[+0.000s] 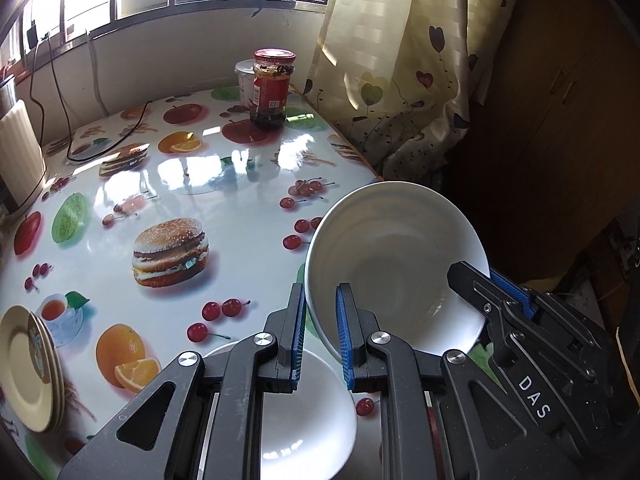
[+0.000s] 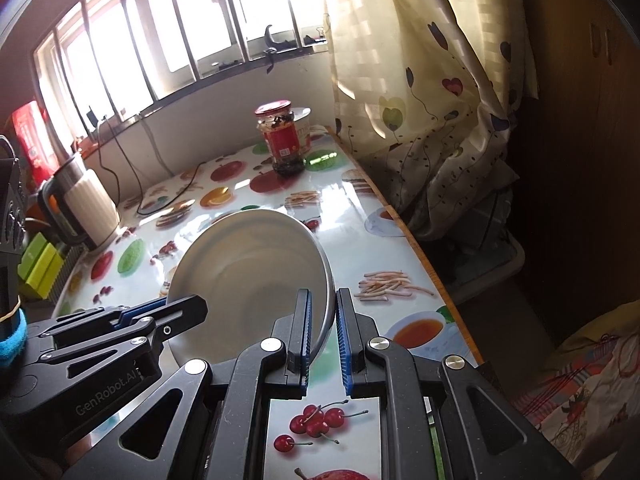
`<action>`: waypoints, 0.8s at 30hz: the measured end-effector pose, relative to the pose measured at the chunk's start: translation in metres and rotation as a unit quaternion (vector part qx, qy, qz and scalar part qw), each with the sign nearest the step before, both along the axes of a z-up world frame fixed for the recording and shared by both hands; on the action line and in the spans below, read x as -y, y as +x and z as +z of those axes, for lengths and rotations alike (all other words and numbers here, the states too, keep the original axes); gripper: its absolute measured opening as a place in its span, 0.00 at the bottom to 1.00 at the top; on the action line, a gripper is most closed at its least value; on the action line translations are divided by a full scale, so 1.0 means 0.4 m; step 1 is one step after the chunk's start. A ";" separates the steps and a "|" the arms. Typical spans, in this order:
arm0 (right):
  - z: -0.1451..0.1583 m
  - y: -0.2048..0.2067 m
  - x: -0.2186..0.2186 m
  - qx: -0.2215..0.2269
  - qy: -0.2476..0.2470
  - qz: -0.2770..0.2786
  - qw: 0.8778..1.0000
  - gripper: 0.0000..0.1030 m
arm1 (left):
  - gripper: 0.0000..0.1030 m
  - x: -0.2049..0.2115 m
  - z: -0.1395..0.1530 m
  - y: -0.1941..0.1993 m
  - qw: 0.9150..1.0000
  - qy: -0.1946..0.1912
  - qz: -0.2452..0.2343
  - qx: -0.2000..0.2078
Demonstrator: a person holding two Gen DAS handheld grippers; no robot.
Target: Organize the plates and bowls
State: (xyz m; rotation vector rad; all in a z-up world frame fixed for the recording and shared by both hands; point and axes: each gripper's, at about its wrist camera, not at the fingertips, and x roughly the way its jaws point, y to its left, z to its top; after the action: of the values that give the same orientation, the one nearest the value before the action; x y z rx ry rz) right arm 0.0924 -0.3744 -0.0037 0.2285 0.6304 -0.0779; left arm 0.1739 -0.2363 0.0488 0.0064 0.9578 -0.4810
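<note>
A white bowl is held tilted above the fruit-print table, gripped from both sides. My left gripper is shut on the bowl's left rim. My right gripper is shut on the bowl's right rim; it also shows in the left wrist view. A second white bowl sits on the table below the left gripper. A stack of cream plates lies at the table's left edge.
A red-lidded jar and a white tub stand at the table's far end. A white kettle with a black cord stands at the left. A curtain hangs along the table's right edge.
</note>
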 end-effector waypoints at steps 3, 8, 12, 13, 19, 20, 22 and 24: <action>0.004 -0.014 -0.021 0.002 -0.002 0.001 1.000 0.12 | 0.15 -0.022 0.010 -0.014 1.000 -0.004 -0.001 0.006; 0.013 -0.039 -0.056 0.009 -0.001 0.002 1.000 0.12 | 0.15 -0.061 0.022 -0.038 1.000 -0.009 0.000 0.012; 0.016 -0.056 -0.085 0.011 -0.002 0.005 1.000 0.12 | 0.15 -0.093 0.025 -0.054 1.000 -0.014 0.005 0.012; 0.016 -0.061 -0.092 0.011 -0.002 0.007 1.000 0.12 | 0.15 -0.100 0.026 -0.059 1.000 -0.014 0.005 0.014; 0.012 -0.082 -0.134 0.011 -0.006 0.014 1.000 0.12 | 0.15 -0.141 0.021 -0.084 1.000 -0.017 0.011 0.012; 0.010 -0.085 -0.139 0.010 -0.005 0.016 1.000 0.12 | 0.15 -0.148 0.019 -0.089 1.000 -0.017 0.013 0.012; 0.004 -0.090 -0.149 0.007 -0.006 0.019 1.000 0.12 | 0.15 -0.158 0.017 -0.097 1.000 -0.016 0.016 0.014; -0.001 -0.095 -0.160 0.005 -0.006 0.022 1.000 0.12 | 0.15 -0.168 0.014 -0.104 1.000 -0.018 0.019 0.012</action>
State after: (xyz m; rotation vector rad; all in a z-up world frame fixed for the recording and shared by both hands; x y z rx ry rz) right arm 0.0544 -0.3105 -0.0042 0.2022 0.6243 -0.0379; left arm 0.1322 -0.1689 0.0543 -0.0382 0.9234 -0.4624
